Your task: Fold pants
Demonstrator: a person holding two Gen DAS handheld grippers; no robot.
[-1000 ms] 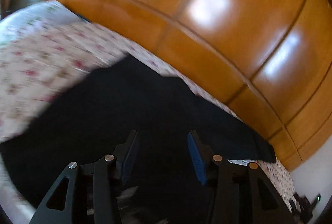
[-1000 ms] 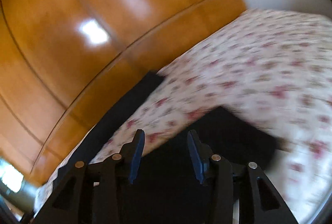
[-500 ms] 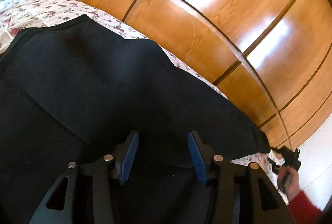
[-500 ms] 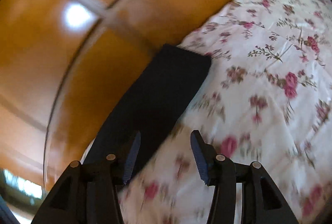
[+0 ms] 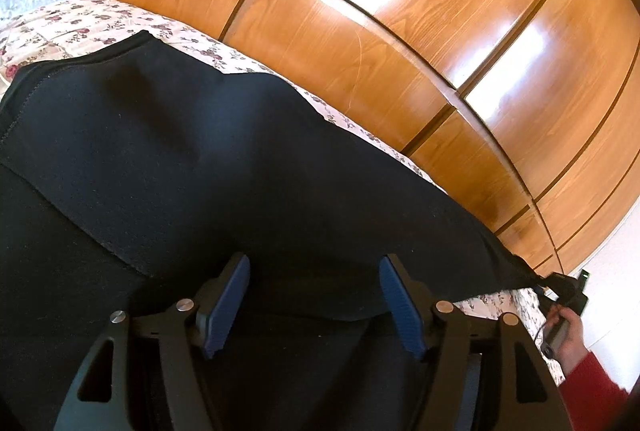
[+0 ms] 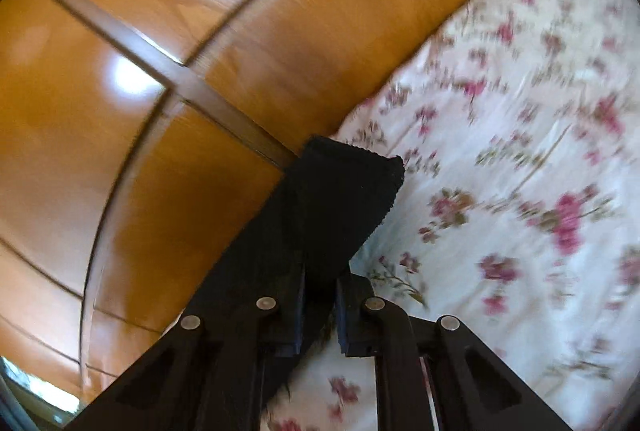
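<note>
Black knit pants (image 5: 240, 159) stretched along the bed's (image 6: 520, 151) wardrobe-side edge.
Left gripper (image 5: 314, 305) jaws opening over the cloth, unclamped; right gripper (image 6: 318, 307) jaws closing, pinching the ribbed hem.

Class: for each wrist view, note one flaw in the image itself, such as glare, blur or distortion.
Left wrist view: sharp, but white glare patches sit on the wardrobe, whose panel lines bow from the fisheye. Right wrist view: motion blur smears the bedsheet; the pants look sharper.

Black gripper (image 5: 314, 295) — blue pads, red sleeve (image 5: 592, 391)
</note>
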